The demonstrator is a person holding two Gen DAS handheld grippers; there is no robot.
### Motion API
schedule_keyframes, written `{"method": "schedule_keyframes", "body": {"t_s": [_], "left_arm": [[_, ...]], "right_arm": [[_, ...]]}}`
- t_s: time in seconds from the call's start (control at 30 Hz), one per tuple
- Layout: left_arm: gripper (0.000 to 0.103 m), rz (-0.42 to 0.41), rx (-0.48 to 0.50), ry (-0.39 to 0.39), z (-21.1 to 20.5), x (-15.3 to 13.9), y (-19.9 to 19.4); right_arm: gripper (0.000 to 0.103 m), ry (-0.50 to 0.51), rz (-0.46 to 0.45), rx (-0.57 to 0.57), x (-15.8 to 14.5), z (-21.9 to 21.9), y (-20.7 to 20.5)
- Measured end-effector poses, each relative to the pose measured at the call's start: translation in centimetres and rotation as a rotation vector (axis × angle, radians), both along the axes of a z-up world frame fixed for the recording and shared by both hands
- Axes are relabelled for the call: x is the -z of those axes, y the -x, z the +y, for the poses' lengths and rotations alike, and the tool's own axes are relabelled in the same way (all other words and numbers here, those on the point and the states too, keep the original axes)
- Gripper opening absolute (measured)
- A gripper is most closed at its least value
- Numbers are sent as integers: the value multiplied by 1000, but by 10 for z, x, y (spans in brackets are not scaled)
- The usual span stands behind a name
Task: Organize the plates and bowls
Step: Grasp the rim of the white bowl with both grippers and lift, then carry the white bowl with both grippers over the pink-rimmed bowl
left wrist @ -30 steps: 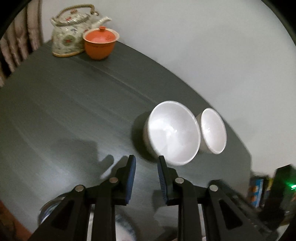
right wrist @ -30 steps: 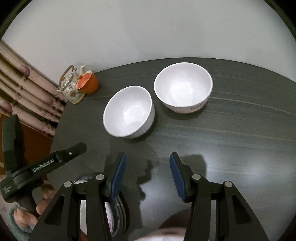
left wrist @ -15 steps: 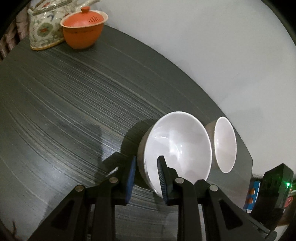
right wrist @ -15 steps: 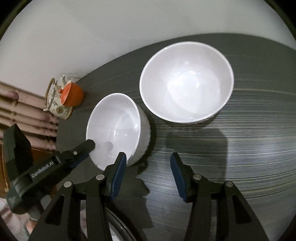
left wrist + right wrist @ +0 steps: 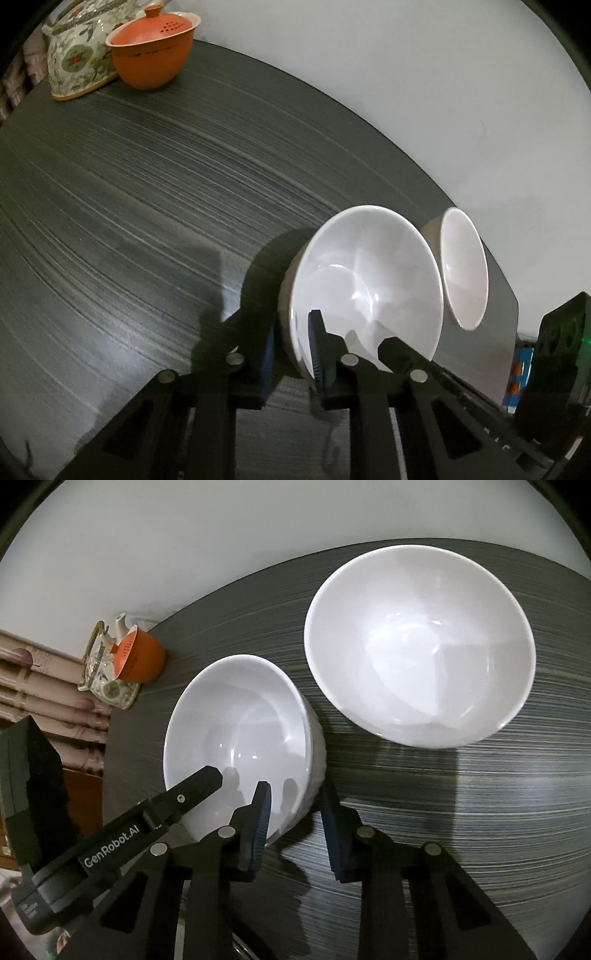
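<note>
Near white bowl [image 5: 240, 734] sits lower centre on the dark table [image 5: 480, 812]; both grippers straddle its rim. Left gripper [image 5: 291, 354] jaws closing, pads pinching the wall. Right gripper [image 5: 295, 819] jaws closing over the rim, contact unclear. Second bowl [image 5: 417, 642] just beside, upper right. Teapot [image 5: 77, 55] and orange lidded cup [image 5: 151, 48] upper left.

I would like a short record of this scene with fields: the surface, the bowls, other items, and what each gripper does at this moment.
surface: dark wood-grain table
bowls: two white, both empty and upright; near bowl, far bowl
other items: patterned teapot and orange lidded cup, at far corner by wall
left gripper: jaws closing, astride near bowl's rim, one finger inside, one outside
right gripper: jaws closing, astride the same bowl's rim on its other side
</note>
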State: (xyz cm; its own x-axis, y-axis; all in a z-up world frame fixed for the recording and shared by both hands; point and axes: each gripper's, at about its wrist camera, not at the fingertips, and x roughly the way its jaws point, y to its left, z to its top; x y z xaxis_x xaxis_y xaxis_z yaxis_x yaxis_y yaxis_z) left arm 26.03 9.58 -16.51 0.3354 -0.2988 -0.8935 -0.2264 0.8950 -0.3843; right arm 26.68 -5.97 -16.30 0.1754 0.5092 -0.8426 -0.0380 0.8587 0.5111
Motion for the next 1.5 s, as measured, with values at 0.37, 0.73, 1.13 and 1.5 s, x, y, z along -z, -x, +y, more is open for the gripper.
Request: {"method": "schedule_keyframes", "body": {"t_s": [0.37, 0.73, 1.13, 1.5], "left_arm": [[18, -78, 54, -23, -45, -50, 45], [18, -132, 114, -47, -87, -102, 110], [18, -113, 183, -44, -124, -108, 203], [18, -12, 230, -100, -138, -63, 243]], "right_arm": [[25, -6, -47, 23, -36, -30, 32], [25, -20, -125, 76, -92, -75, 98], [25, -9, -134, 125, -113, -125, 184], [25, 37, -47, 134, -77, -136, 245]]}}
